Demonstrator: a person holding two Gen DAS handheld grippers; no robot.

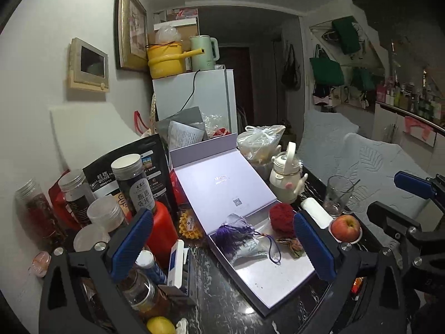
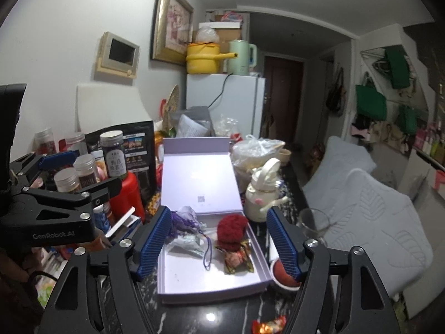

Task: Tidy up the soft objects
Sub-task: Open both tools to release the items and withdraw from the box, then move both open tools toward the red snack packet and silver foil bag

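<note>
Both claws, left claw (image 1: 222, 246) and right claw (image 2: 219, 246), apart and empty above the lavender box (image 2: 200, 284).

In the open box (image 2: 178, 284) the tasselled sachet (image 2: 186, 231) lies left of the pompom (image 2: 231, 231).

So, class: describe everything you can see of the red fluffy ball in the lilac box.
The red fluffy ball is a dark red, round tuft, like yarn or plush. It sits in the tray of the open lilac box, near the hinge and the right wall, resting against a small patterned pouch in front. No jaws touch it.
</note>
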